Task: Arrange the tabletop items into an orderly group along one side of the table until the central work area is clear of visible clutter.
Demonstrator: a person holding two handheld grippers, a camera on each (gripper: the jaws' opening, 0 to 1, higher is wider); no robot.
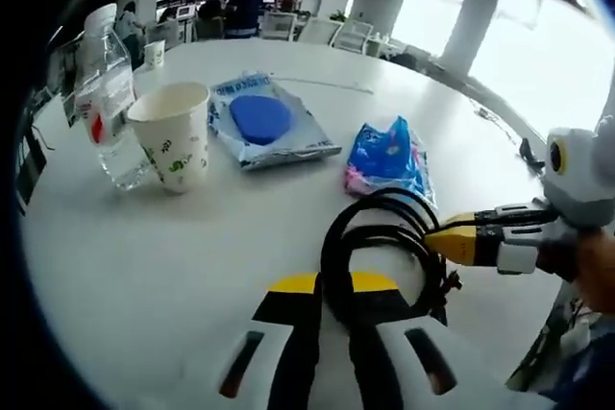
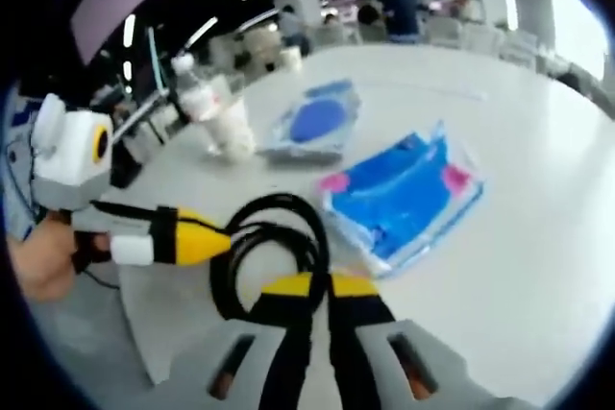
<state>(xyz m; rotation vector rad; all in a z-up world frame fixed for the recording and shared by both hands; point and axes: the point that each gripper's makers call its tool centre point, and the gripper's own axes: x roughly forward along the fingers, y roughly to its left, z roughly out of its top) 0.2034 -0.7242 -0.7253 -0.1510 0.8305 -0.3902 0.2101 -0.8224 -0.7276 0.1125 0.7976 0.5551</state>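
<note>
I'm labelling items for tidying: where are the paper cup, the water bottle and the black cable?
paper cup (image 1: 175,139), left gripper view, side wall
water bottle (image 1: 104,93), left gripper view, label
black cable (image 2: 272,205), right gripper view, loop's top

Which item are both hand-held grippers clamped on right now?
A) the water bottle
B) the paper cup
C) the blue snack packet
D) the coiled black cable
D: the coiled black cable sits pinched between the left hand-held gripper, while the right hand-held gripper bites the same coil from the side; the paper cup and water bottle stand untouched farther away.
</note>
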